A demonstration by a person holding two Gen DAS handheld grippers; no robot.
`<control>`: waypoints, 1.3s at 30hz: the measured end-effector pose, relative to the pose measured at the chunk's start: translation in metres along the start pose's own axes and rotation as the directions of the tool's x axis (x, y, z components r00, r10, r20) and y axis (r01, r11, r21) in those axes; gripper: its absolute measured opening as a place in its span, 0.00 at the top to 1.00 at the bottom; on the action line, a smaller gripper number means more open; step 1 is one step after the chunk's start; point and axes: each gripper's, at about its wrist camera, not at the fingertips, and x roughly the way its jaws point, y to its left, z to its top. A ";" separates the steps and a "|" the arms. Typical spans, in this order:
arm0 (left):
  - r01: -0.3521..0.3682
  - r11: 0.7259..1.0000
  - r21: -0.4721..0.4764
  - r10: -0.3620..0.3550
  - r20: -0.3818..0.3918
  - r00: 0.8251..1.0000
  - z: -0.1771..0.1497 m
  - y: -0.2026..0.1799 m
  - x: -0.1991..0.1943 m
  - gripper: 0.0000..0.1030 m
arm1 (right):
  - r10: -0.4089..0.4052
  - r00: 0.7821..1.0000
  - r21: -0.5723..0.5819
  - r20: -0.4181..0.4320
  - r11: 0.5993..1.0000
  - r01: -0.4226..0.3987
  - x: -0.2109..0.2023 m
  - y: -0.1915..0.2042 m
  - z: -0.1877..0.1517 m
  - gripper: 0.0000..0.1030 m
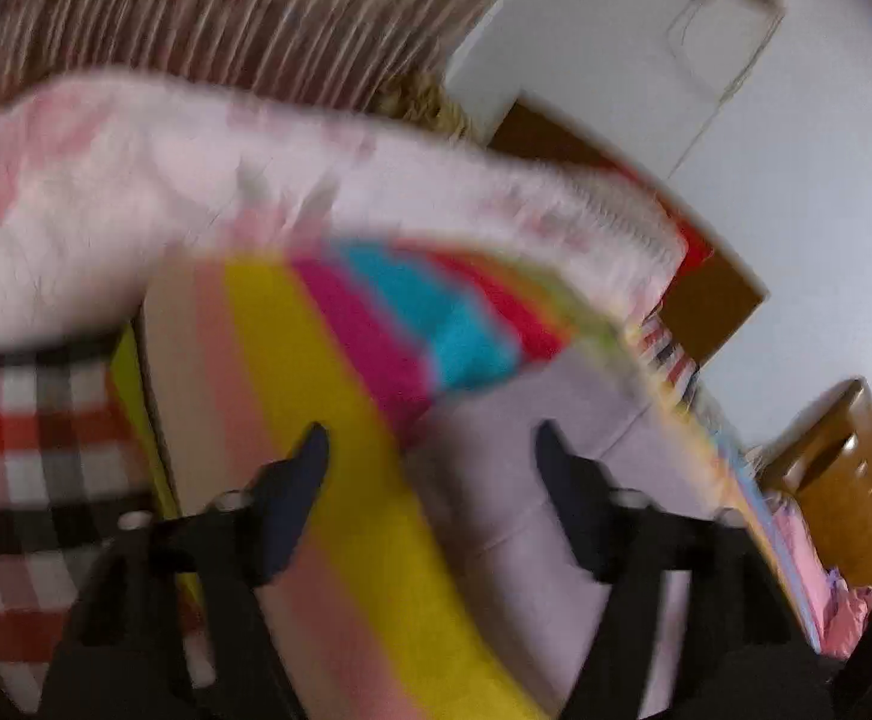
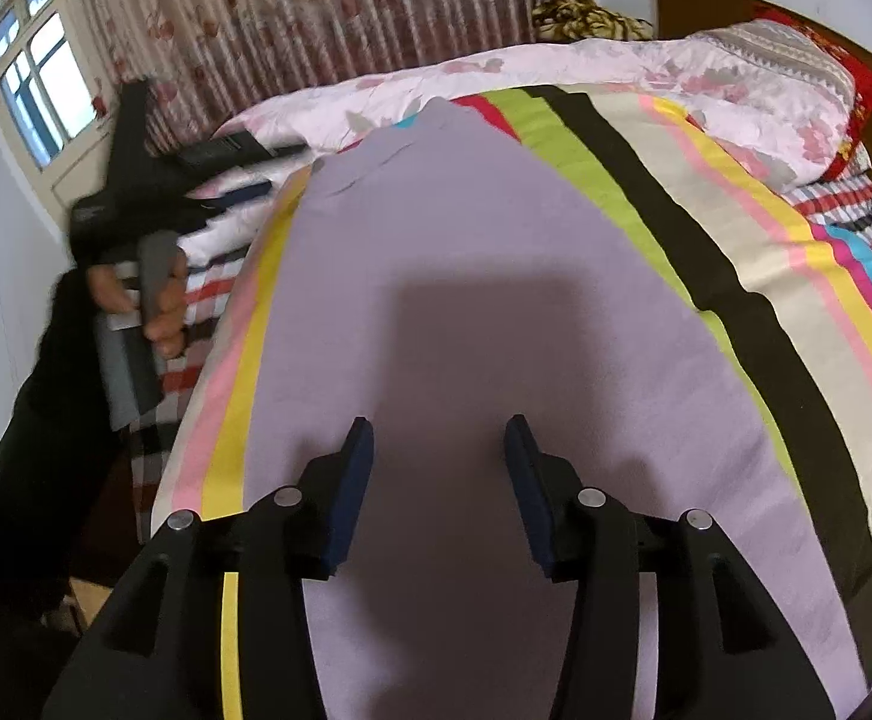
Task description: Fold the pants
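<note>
The lilac pants (image 2: 466, 276) lie flat and lengthwise on a striped bedcover (image 2: 754, 276). My right gripper (image 2: 439, 438) hovers over their near part, open, with nothing pinched between the blue pads. In the blurred left wrist view, my left gripper (image 1: 433, 450) stands open over the edge of the pants (image 1: 526, 480) and the yellow stripe of the bedcover (image 1: 328, 420), holding nothing. From the right wrist view the left gripper (image 2: 268, 171) shows at the bed's left side, off the pants, held by a hand (image 2: 166, 306).
A pink floral quilt (image 2: 646, 66) and red pillow (image 2: 856, 84) lie at the far end by a wooden headboard (image 2: 706, 0). A plaid sheet (image 2: 196, 294) covers the bed's left edge. Curtains (image 2: 316, 18) and a window (image 2: 34, 72) stand behind. A wooden cabinet (image 1: 844, 480) is at right.
</note>
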 end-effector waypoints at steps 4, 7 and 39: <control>0.219 0.965 0.142 -0.201 -0.132 0.971 0.022 -0.058 0.025 0.09 | 0.003 1.000 -0.016 0.029 1.000 -0.003 0.004 0.007 -0.004 0.43; 0.215 0.957 0.197 -0.162 -0.254 0.954 0.024 -0.084 0.079 0.09 | -0.017 1.000 -0.077 0.017 0.997 0.018 0.006 0.019 -0.007 0.32; 0.118 0.820 0.560 0.034 -0.253 0.967 -0.086 -0.123 0.088 0.01 | -0.295 0.954 0.093 -0.054 0.950 0.299 -0.086 0.034 -0.133 0.11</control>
